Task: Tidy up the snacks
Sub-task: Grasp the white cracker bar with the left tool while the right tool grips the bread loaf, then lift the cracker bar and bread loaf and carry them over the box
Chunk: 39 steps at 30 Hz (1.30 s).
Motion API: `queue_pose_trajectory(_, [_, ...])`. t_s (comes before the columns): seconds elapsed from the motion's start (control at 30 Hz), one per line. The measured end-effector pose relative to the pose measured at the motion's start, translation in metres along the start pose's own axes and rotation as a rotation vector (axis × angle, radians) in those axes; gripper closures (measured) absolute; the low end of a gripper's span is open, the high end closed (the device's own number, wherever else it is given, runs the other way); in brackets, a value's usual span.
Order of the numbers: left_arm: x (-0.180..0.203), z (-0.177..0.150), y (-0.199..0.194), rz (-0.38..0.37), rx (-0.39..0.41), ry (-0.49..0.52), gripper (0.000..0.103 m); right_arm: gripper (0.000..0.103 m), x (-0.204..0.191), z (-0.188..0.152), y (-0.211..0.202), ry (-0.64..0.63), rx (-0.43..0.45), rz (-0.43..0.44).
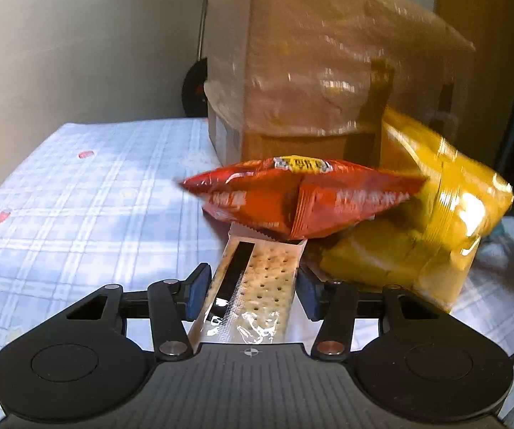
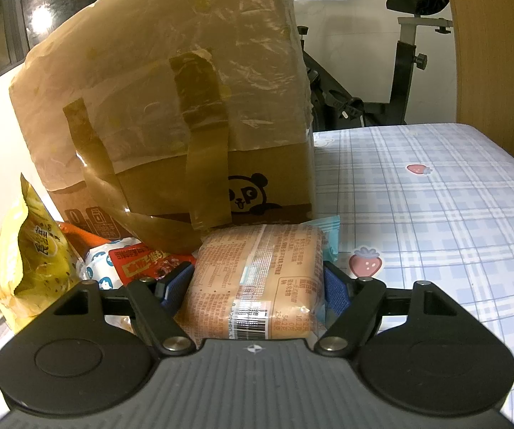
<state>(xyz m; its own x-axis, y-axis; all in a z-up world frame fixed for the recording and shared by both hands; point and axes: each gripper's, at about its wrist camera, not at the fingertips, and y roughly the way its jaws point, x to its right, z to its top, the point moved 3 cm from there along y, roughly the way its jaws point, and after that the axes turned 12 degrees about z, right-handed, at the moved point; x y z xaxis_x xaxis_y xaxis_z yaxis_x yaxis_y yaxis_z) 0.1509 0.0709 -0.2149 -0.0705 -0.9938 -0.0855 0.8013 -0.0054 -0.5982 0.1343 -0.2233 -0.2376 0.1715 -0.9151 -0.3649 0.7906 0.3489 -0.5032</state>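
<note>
Nearest, the left gripper pinches a clear-wrapped cracker pack between its blue pads, and the right gripper has its jaws closed on a tan wrapped snack pack. Just beyond the crackers, a red snack bag lies across the pack's far end and against a yellow bag; lifting could drag or topple both. Farthest, the taped cardboard box stands close behind on the checked cloth, so a forward push risks a knock.
</note>
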Motion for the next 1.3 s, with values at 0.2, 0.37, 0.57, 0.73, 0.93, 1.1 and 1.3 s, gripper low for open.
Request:
queue_pose_trajectory(0.2, [-0.009,0.017,-0.017,-0.006,0.051,-0.035,0.049,0.027,0.004,0.002,-0.008,0.046,-0.007,0.021])
queue_pose_trajectory(0.37, [-0.014,0.029,-0.029,0.002,0.083,-0.056,0.049,0.027,0.009,0.004,-0.023,0.074,0.011,0.022])
queue_pose_trajectory(0.57, [-0.018,0.041,-0.037,0.011,0.112,-0.082,0.05,0.027,0.013,0.017,-0.044,0.071,0.055,0.007])
queue_pose_trajectory(0.73, [-0.02,0.049,-0.056,0.015,0.156,-0.089,0.05,0.027,0.014,0.031,-0.063,0.063,0.106,0.007])
queue_pose_trajectory(0.93, [-0.023,0.062,-0.07,0.019,0.199,-0.1,0.05,0.027,0.008,0.047,-0.078,0.042,0.156,0.023])
queue_pose_trajectory(1.1, [-0.024,0.073,-0.079,0.018,0.234,-0.108,0.05,0.027,0.001,0.061,-0.088,0.018,0.189,0.049])
queue_pose_trajectory(1.3, [-0.019,0.09,-0.087,0.002,0.277,-0.101,0.05,0.027,-0.013,0.079,-0.102,-0.012,0.242,0.072])
